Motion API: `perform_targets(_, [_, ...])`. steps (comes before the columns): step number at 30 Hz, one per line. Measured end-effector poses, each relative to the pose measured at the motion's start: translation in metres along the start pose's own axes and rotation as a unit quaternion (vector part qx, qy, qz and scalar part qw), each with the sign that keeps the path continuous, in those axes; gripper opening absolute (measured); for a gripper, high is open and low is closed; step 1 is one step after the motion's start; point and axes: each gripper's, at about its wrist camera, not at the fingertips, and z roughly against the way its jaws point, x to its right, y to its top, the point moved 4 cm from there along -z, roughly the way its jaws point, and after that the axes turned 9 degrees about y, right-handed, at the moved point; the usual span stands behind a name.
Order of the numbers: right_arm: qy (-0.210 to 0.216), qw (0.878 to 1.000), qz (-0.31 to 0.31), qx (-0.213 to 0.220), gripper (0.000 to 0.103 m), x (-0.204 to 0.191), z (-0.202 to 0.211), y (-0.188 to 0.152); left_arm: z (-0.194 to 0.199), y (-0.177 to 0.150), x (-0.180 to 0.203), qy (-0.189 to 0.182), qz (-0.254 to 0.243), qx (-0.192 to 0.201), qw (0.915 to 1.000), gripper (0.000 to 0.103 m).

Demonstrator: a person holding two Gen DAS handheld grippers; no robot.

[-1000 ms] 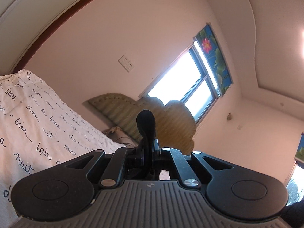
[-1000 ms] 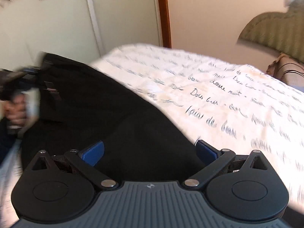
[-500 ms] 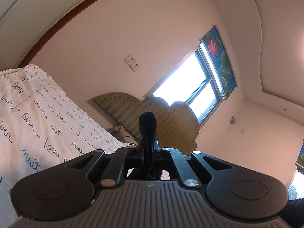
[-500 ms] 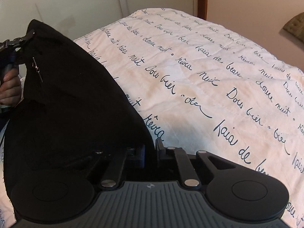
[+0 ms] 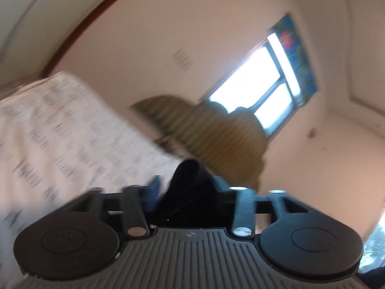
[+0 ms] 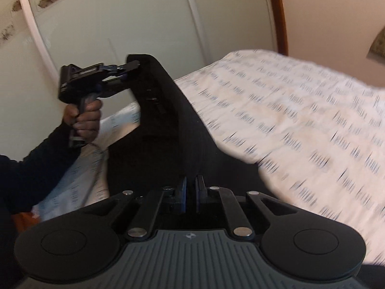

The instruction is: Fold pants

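Observation:
The black pants point(image 6: 168, 130) hang stretched in the air between my two grippers, above the bed. My right gripper point(image 6: 190, 187) is shut on one end of the waistband, at the bottom centre of the right wrist view. My left gripper point(image 6: 131, 68) shows in that view at upper left, held by a hand, shut on the other end of the waistband. In the left wrist view a bunch of black cloth point(image 5: 187, 187) sits between the jaws of the left gripper point(image 5: 186, 183). The lower part of the pants is hidden.
The bed has a white cover with dark script point(image 6: 300, 120), also seen in the left wrist view point(image 5: 60, 130). A green padded headboard point(image 5: 216, 134) and a bright window point(image 5: 259, 91) lie beyond. A pale wardrobe door point(image 6: 108, 24) stands behind the left gripper.
The right gripper closed on the pants about half a second ago and both grippers have lifted them, pulling the waistband taut. Both views are blurred by motion.

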Motion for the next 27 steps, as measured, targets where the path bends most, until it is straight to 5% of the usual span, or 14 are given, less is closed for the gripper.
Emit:
perform_targets(2, [0.002,1.000,-0.023,-0.013,0.007,-0.001,-0.016,-0.028,0.023,-0.019,-0.009,0.059,0.009,-0.015,0.9981,0.077])
perform_targets(6, [-0.011,0.998,-0.054,-0.014,0.007,0.007,-0.032,-0.056,0.066,-0.046,-0.017,0.113,0.060,-0.033,0.9913,0.079])
perform_targets(9, [-0.008,0.998,-0.062,0.014,0.007,0.009,-0.027,-0.050,0.090,-0.061,-0.011,0.108,0.149,-0.017,0.9827,0.082])
perform_targets(13, [-0.006,0.998,-0.054,0.044,0.007,0.007,-0.017,-0.033,0.084,-0.090,0.009,0.065,0.267,-0.040,0.9606,0.083])
perform_targets(16, [-0.006,0.997,-0.050,0.063,0.007,0.008,-0.014,-0.022,0.064,-0.104,0.032,0.068,0.273,-0.076,0.9567,0.083])
perform_targets(18, [-0.007,0.997,-0.047,0.068,0.007,0.007,-0.010,-0.022,0.054,-0.110,0.031,0.106,0.285,-0.089,0.9484,0.082])
perform_targets(22, [0.004,0.995,-0.071,0.073,0.007,0.005,-0.007,-0.027,0.055,-0.111,0.011,0.169,0.334,-0.076,0.9242,0.080])
perform_targets(27, [0.023,0.989,-0.112,0.097,0.008,-0.001,0.004,-0.047,0.059,-0.104,0.002,0.203,0.340,-0.055,0.9166,0.072])
